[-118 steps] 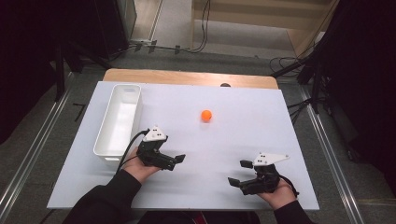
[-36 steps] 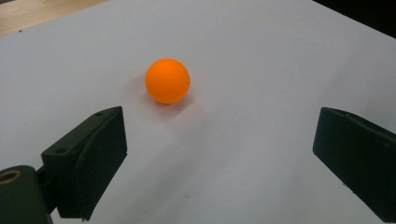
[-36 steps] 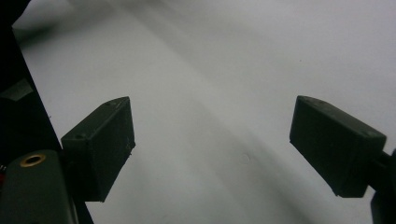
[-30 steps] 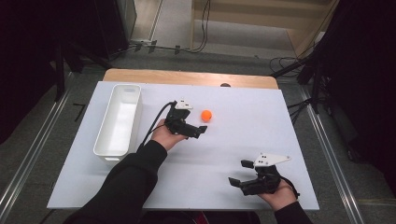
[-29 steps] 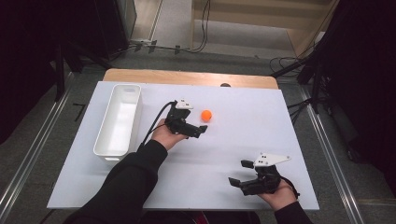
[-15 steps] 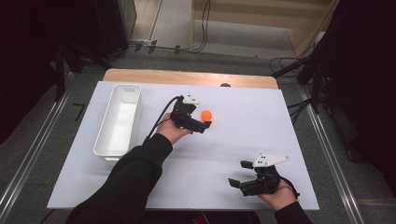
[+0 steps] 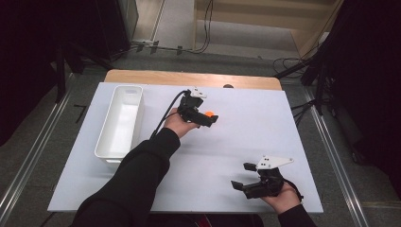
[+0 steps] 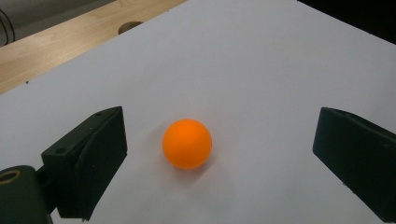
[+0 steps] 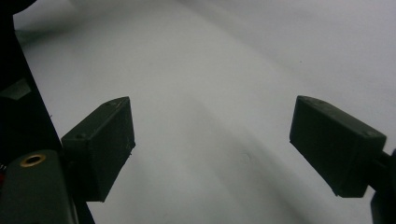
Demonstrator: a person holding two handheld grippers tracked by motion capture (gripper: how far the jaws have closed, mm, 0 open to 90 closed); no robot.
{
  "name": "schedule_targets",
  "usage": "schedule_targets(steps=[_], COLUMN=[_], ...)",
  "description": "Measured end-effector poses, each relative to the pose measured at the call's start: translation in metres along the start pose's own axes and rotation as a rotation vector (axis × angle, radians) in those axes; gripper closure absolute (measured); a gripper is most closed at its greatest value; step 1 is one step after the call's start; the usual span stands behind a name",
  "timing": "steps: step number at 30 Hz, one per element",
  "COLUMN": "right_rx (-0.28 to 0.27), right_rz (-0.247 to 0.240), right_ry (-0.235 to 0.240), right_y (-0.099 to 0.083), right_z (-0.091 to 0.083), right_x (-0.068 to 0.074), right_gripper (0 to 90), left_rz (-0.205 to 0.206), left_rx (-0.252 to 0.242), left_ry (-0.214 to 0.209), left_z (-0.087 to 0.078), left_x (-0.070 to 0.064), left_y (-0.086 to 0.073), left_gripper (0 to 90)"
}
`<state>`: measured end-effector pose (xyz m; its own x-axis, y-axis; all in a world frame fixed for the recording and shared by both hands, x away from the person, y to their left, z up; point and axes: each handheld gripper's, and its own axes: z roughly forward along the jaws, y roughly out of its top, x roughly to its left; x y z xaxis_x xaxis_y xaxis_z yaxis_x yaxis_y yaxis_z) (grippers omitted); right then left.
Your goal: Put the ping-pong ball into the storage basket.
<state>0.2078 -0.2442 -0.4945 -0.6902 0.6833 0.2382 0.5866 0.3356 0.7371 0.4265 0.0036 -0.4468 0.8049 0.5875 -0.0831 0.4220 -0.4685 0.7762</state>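
Since the earlier frames, the left gripper (image 7: 210, 118) has travelled from the near part of the table (image 7: 293, 127) out to the orange ball (image 7: 208, 114), while the right gripper (image 7: 245, 176) has stayed where it was, at the near edge.

Nearest to the person, the right hand (image 7: 279, 193) lies palm up, close to the table's front edge and well apart from the ball. It cradles its gripper from below, with the grey plate on top and the jaws aimed leftwards. They stand spread wide over bare white surface in the right gripper view.

Farther out, the left forearm in a dark sleeve (image 7: 137, 175) stretches diagonally away from the person, the left hand (image 7: 178, 124) wrapped under its gripper and the cable looping back over the wrist. Its jaws are spread too. In the left gripper view the ball (image 8: 187, 143) sits on the table between them, nearer the left jaw, touching neither.

Left of the ball, well apart from it, stands a white tray (image 7: 105, 142), its long side running away from the person.
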Motion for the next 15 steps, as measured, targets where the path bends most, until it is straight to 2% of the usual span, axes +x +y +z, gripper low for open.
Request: schedule_targets(steps=[3,7,10,13,14,15], right_rx=[0.000,0.001,0.003,0.009,0.008,0.010], right_rz=[-0.002,0.001,-0.003,-0.005,-0.004,-0.004], right_ry=[0.000,0.000,-0.002,0.001,0.002,0.000], right_y=[-0.0002,-0.0002,-0.0001,0.0001,0.0002,0.0004], right_z=[-0.0001,-0.0002,0.0002,0.0004,0.0006,0.0004], right_x=[-0.0004,-0.0003,0.0002,0.0007,0.0008,0.0010], right_gripper=[12.7,12.7,12.7,12.7,12.7,12.7], left_rz=[0.009,-0.011,0.022,0.006,0.014,0.015], left_rx=[0.008,-0.001,0.016,0.014,0.023,0.012], left_ry=[0.007,0.012,0.030,0.021,0.024,0.025], left_z=[0.0029,0.0055,0.0087,0.0100,0.0099,0.0107], left_x=[0.0004,0.0037,0.0031,0.0040,0.0045,0.0044], left_y=[0.0015,0.0011,-0.0005,0.0022,0.0044,0.0060], left_gripper=[3.5,3.5,3.5,3.5,3.5,3.6])
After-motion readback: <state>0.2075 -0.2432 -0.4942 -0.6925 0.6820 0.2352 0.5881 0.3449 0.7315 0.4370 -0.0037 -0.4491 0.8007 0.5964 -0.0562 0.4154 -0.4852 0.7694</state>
